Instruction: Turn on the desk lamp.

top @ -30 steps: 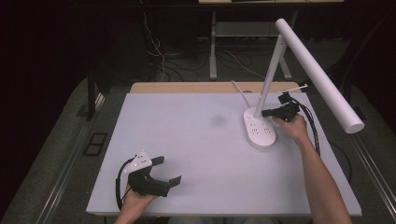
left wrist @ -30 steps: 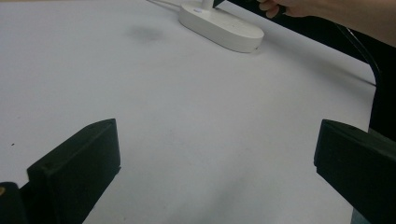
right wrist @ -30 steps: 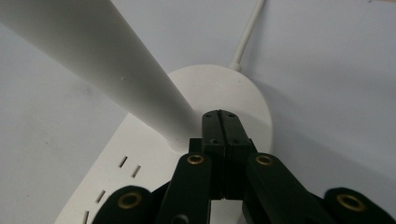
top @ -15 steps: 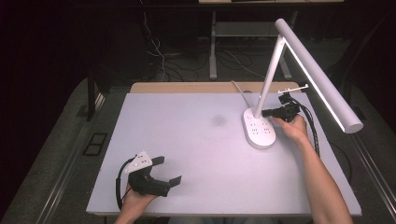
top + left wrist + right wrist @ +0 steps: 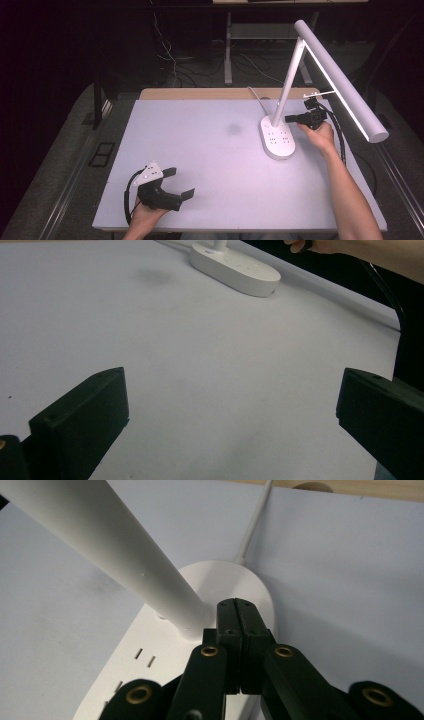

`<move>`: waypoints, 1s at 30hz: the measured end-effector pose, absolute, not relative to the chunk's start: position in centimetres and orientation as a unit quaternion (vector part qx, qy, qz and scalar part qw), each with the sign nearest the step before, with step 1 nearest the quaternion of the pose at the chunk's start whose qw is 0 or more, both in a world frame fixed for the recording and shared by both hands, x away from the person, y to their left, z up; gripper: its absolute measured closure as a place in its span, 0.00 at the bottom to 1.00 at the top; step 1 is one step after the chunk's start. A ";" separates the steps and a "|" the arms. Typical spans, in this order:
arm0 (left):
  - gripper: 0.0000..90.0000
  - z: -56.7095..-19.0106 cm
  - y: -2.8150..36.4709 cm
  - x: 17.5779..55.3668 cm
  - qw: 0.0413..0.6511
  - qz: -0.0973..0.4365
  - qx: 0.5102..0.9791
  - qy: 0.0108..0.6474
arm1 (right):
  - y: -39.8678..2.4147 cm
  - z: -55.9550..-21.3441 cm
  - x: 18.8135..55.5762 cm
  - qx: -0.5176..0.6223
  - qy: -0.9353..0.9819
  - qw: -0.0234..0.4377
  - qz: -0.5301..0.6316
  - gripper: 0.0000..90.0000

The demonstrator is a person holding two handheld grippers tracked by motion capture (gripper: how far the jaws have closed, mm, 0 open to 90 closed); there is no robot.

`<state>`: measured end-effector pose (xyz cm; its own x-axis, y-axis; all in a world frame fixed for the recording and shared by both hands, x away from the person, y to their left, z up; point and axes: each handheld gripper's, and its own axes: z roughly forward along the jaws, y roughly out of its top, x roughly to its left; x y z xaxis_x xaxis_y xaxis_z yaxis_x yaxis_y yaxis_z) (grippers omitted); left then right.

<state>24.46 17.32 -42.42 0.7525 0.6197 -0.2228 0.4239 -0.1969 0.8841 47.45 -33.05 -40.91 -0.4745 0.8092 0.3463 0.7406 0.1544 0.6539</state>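
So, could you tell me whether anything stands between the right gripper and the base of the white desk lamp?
Nothing visible does. The right gripper, jaws shut together with nothing held, sits right over the white oval lamp base, beside the foot of the lamp's slanted white stem. Whether the tips touch the base is hard to tell.

White plastic desk lamp [image 5: 300,90]: oval base, slanted stem, long bar head lit pale along underside; white cord beside black right gripper [image 5: 235,605], brass-coloured rivets on its links. Pale lavender-grey table mat [image 5: 210,150], faint dark smudge. Black left gripper [image 5: 167,187], grey three-cornered top plate. Light wood table edge [image 5: 200,93] beyond right gripper
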 end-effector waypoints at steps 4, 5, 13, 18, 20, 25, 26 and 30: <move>0.00 -42.4 17.3 24.4 0.535 0.091 0.768 0.340 | -33.4 -40.3 46.9 0.513 0.754 0.049 0.408 1.00; 0.00 -42.4 17.3 24.4 0.536 0.091 0.768 0.338 | -33.4 -40.3 46.9 0.513 0.754 0.049 0.408 1.00; 0.00 -42.3 17.2 24.3 0.538 0.089 0.767 0.337 | -33.7 -39.3 45.1 0.510 0.752 0.056 0.415 1.00; 0.00 -42.4 17.2 24.4 0.539 0.086 0.767 0.336 | -33.8 -38.9 43.8 0.510 0.749 0.055 0.420 0.92; 0.00 -42.4 17.2 24.4 0.539 0.087 0.767 0.336 | -33.7 -38.6 43.1 0.508 0.747 0.058 0.425 0.88; 0.00 -42.4 17.3 24.4 0.541 0.088 0.766 0.336 | -33.5 -37.8 41.6 0.509 0.746 0.068 0.424 0.81; 0.00 -42.4 17.3 24.4 0.541 0.088 0.766 0.336 | -33.5 -37.8 41.6 0.509 0.746 0.068 0.424 0.81; 0.00 -42.4 17.4 24.4 0.538 0.087 0.767 0.338 | -33.1 -37.5 39.9 0.506 0.743 0.068 0.432 0.66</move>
<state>24.44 17.35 -42.40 0.7562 0.6125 -0.2302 0.4254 -0.1928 0.8843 39.88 -33.10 -37.46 -0.4777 0.8115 0.3366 0.6934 0.1131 0.7116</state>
